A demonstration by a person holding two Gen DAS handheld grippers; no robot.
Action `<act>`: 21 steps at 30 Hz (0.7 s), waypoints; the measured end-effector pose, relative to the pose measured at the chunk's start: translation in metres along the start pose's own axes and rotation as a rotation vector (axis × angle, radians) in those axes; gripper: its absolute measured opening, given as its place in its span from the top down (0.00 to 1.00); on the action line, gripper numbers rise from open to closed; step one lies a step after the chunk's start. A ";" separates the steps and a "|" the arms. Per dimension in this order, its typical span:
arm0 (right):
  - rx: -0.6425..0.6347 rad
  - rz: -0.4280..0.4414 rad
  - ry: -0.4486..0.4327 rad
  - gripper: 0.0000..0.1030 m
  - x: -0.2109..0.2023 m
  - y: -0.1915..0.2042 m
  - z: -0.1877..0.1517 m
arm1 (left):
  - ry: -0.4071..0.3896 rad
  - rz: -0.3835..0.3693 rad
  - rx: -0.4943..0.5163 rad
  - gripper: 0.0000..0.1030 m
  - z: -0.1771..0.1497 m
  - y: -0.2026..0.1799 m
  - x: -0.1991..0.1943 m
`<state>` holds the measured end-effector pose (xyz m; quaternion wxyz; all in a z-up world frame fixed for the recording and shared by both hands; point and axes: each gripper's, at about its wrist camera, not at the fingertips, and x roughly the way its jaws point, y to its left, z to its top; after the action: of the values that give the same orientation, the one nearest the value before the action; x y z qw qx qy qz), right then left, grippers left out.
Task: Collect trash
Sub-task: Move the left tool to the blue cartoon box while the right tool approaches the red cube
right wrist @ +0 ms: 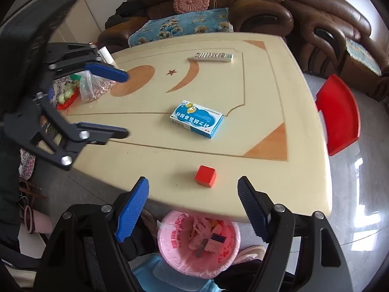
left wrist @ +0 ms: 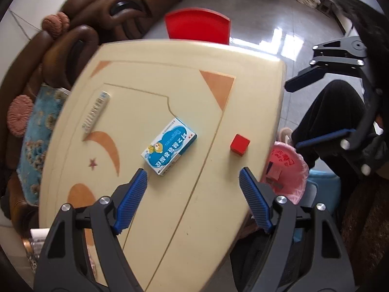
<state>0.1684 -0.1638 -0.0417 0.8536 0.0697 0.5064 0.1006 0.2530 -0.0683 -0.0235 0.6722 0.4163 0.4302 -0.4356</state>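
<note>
Left wrist view: my left gripper (left wrist: 193, 178) hangs above the tabletop (left wrist: 155, 77) with its jaws wide and nothing between them. The blue box (left wrist: 169, 146) lies flat just ahead of my near-side finger, its long axis running diagonally from lower left to upper right across my line of sight. The red cube (left wrist: 240, 145) sits further right, close to the tabletop's edge and apart from the box. Past that edge, lower down, is the pink-lined bin (left wrist: 290, 170). My right gripper (left wrist: 294, 114) shows at the right side, also spread and empty. A remote control (left wrist: 96, 112) lies far off toward the couch (left wrist: 80, 41).

Right wrist view: my right gripper (right wrist: 193, 186) is wide too, holding nothing. The red cube (right wrist: 205, 176) lies almost dead centre between my fingers, just beyond them, near the tabletop's (right wrist: 267, 85) front edge. The blue box (right wrist: 196, 118) is well beyond it, mid-tabletop. The bin (right wrist: 175, 233) stands directly below me, already holding some rubbish. My left gripper (right wrist: 127, 104) reaches in from the left.

I judge the cube is my right hand's pick and the box my left's; for the box I'd need to close across its short side.
</note>
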 end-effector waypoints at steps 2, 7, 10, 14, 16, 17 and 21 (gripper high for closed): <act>-0.008 -0.004 0.026 0.28 0.007 -0.001 0.002 | 0.031 -0.032 0.016 0.26 0.002 0.006 0.015; -0.015 -0.020 0.083 0.28 0.022 -0.007 0.010 | 0.097 -0.083 0.078 0.26 0.004 0.016 0.044; 0.000 -0.009 0.096 0.28 0.034 -0.012 0.014 | 0.112 -0.108 0.095 0.26 0.007 0.025 0.060; 0.048 0.037 0.123 0.28 0.058 -0.019 0.011 | 0.110 -0.146 0.093 0.26 0.015 0.039 0.079; 0.071 0.054 0.147 0.28 0.071 -0.022 0.008 | 0.112 -0.173 0.096 0.26 0.019 0.044 0.091; 0.079 0.058 0.158 0.28 0.078 -0.024 0.007 | 0.118 -0.177 0.101 0.26 0.021 0.046 0.096; 0.102 0.051 0.179 0.28 0.097 -0.029 0.004 | 0.144 -0.184 0.134 0.26 0.025 0.049 0.118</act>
<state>0.2203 -0.1683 -0.1290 0.7975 0.1169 0.5830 0.1022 0.3339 -0.1050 -0.1188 0.5674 0.4492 0.4838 -0.4922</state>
